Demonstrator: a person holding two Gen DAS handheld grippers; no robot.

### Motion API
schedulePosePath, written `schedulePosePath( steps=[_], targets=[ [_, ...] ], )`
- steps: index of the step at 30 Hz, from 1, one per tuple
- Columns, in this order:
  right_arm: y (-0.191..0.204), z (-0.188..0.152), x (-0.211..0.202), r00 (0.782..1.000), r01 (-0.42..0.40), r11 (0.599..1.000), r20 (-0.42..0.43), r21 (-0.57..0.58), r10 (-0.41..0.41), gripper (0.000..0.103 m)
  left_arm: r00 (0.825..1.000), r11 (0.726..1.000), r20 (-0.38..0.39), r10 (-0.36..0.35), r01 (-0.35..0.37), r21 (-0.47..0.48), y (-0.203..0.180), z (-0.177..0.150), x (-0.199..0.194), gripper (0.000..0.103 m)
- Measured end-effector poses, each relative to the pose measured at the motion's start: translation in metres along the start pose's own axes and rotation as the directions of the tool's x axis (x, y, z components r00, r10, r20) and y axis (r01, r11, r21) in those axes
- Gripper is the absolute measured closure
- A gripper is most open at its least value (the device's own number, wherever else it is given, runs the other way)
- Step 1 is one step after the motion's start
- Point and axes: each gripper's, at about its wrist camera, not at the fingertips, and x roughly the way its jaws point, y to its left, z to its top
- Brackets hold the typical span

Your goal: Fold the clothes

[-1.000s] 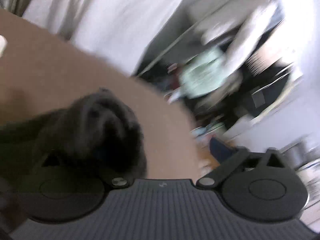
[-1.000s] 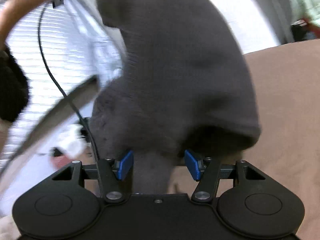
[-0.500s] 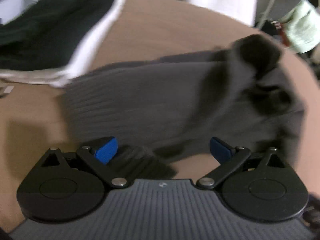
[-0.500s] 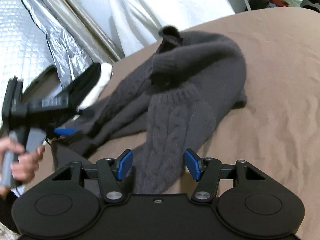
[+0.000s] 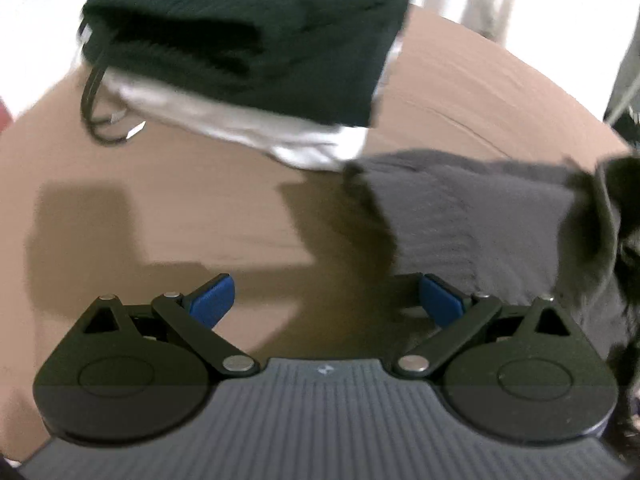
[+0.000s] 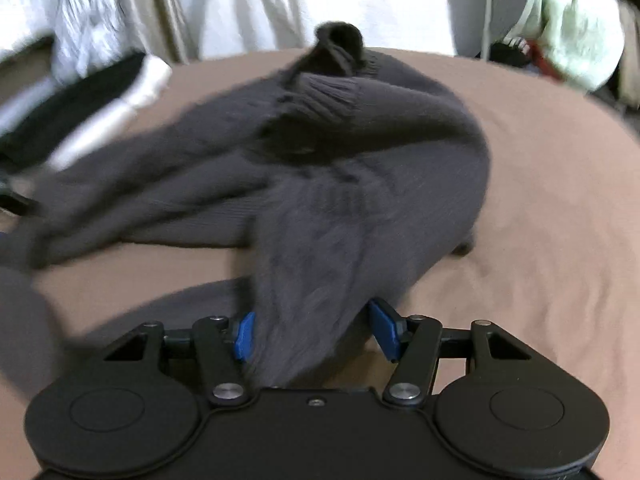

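Between the blue pads of the right gripper (image 6: 314, 330): a thick fold of the dark grey knit sweater (image 6: 304, 184). Jaws stand partly apart, the fold filling most of the gap and touching the left pad; whether the right pad presses it cannot be told. Beyond the jaws the sweater lies crumpled across the brown bedsheet (image 6: 540, 208), a ribbed cuff (image 6: 328, 94) turned up at its far end, one sleeve trailing off to the left.

Left gripper (image 5: 326, 300): jaws wide apart, nothing held. Bare sheet and shadow lie between the pads; the right pad sits at the near edge of the sweater (image 5: 472, 216), contact uncertain because of blur.

Ahead and left of the left jaws: folded stack, a black knit garment (image 5: 248, 40) on top of a white garment (image 5: 256, 128), resting on the sheet. A dark cord loop (image 5: 94, 108) hangs at the stack's left edge. The stack's near corner lies just beside the sweater's far-left corner.

Surface: brown sheet (image 5: 160, 208), lightly creased.

Room, beyond the right jaws: white cloth hanging (image 6: 320, 0) at the far edge, a pale green garment (image 6: 580, 28) at upper right.
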Motion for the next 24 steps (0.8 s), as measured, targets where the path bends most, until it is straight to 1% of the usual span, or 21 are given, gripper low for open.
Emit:
schedulePosePath(
  steps=[1, 2, 3, 4, 5, 7, 8, 9, 11, 13, 16, 17, 18, 20, 21, 22, 23, 24],
  targets=[
    [0.0, 0.001, 0.004, 1.0, 0.018, 1.0, 0.006, -0.023, -0.018, 0.048, 1.0, 1.0, 0.009, 0.027, -0.027, -0.014, 0.005, 0.0, 0.001, 0.003],
    [-0.001, 0.001, 0.006, 0.999, 0.034, 0.999, 0.015, -0.04, -0.033, 0.051, 0.997, 0.997, 0.024, 0.076, -0.076, -0.003, 0.006, -0.001, 0.001, 0.003],
    [-0.004, 0.001, 0.005, 0.999, 0.047, 0.998, 0.028, -0.048, -0.046, 0.06, 0.988, 0.988, 0.047, 0.145, -0.147, 0.051, -0.001, -0.003, -0.001, 0.003],
    [-0.005, 0.001, 0.003, 0.997, 0.072, 0.996, 0.042, -0.059, -0.069, 0.068, 0.986, 0.983, 0.044, 0.158, -0.162, 0.085, -0.005, -0.005, -0.001, 0.003],
    [-0.007, 0.001, -0.001, 0.993, 0.111, 0.991, 0.057, -0.075, -0.107, 0.079, 0.992, 0.99, 0.014, 0.122, -0.122, 0.07, -0.005, -0.005, 0.001, 0.003],
    [-0.016, 0.002, -0.013, 0.978, 0.195, 0.979, 0.087, -0.065, -0.189, 0.082, 0.998, 0.998, -0.045, 0.047, -0.045, 0.037, -0.004, -0.004, 0.005, 0.004],
    [-0.024, 0.003, -0.02, 0.969, 0.231, 0.972, 0.097, -0.041, -0.227, 0.084, 0.998, 0.999, -0.062, 0.022, -0.021, 0.025, -0.004, -0.004, 0.006, 0.004],
    [-0.033, 0.004, -0.026, 0.961, 0.258, 0.966, 0.101, -0.001, -0.257, 0.086, 0.998, 1.0, -0.062, 0.019, -0.017, 0.022, -0.003, -0.003, 0.006, 0.004],
    [-0.053, 0.003, -0.041, 0.937, 0.328, 0.942, 0.104, 0.071, -0.334, 0.094, 0.998, 1.0, -0.058, 0.012, -0.011, 0.019, -0.002, -0.002, 0.004, 0.004],
    [-0.069, 0.001, -0.057, 0.922, 0.361, 0.925, 0.106, 0.117, -0.373, 0.094, 0.999, 1.0, -0.044, -0.011, 0.012, 0.007, 0.0, -0.002, -0.003, 0.004],
    [-0.087, -0.006, -0.075, 0.882, 0.447, 0.885, 0.103, 0.133, -0.461, 0.094, 0.997, 0.997, -0.025, -0.071, 0.071, -0.026, 0.005, -0.002, -0.009, 0.004],
    [-0.093, -0.009, -0.077, 0.878, 0.457, 0.878, 0.086, 0.144, -0.471, 0.094, 0.995, 0.994, -0.021, -0.101, 0.1, -0.034, 0.006, -0.001, -0.008, 0.004],
    [-0.101, -0.011, -0.076, 0.883, 0.453, 0.877, 0.052, 0.161, -0.466, 0.094, 0.992, 0.992, -0.019, -0.122, 0.122, -0.04, 0.005, -0.002, -0.008, 0.004],
    [-0.111, -0.017, -0.072, 0.907, 0.418, 0.893, -0.033, 0.168, -0.419, 0.093, 0.99, 0.99, -0.008, -0.138, 0.137, -0.044, 0.001, -0.007, -0.009, 0.004],
    [-0.111, -0.019, -0.071, 0.913, 0.407, 0.902, -0.07, 0.145, -0.401, 0.092, 0.99, 0.99, 0.001, -0.138, 0.138, -0.031, -0.003, -0.009, -0.009, 0.005],
    [-0.109, -0.021, -0.072, 0.912, 0.409, 0.905, -0.09, 0.113, -0.401, 0.091, 0.992, 0.992, 0.016, -0.128, 0.128, 0.005, -0.01, -0.01, -0.01, 0.005],
    [-0.105, -0.023, -0.074, 0.908, 0.415, 0.907, -0.099, 0.073, -0.407, 0.084, 0.992, 0.992, 0.031, -0.119, 0.117, 0.042, -0.018, -0.012, -0.01, 0.004],
    [-0.101, -0.021, -0.08, 0.906, 0.419, 0.907, -0.084, 0.031, -0.415, 0.072, 0.993, 0.991, 0.046, -0.11, 0.106, 0.078, -0.025, -0.013, -0.011, 0.004]
  ],
)
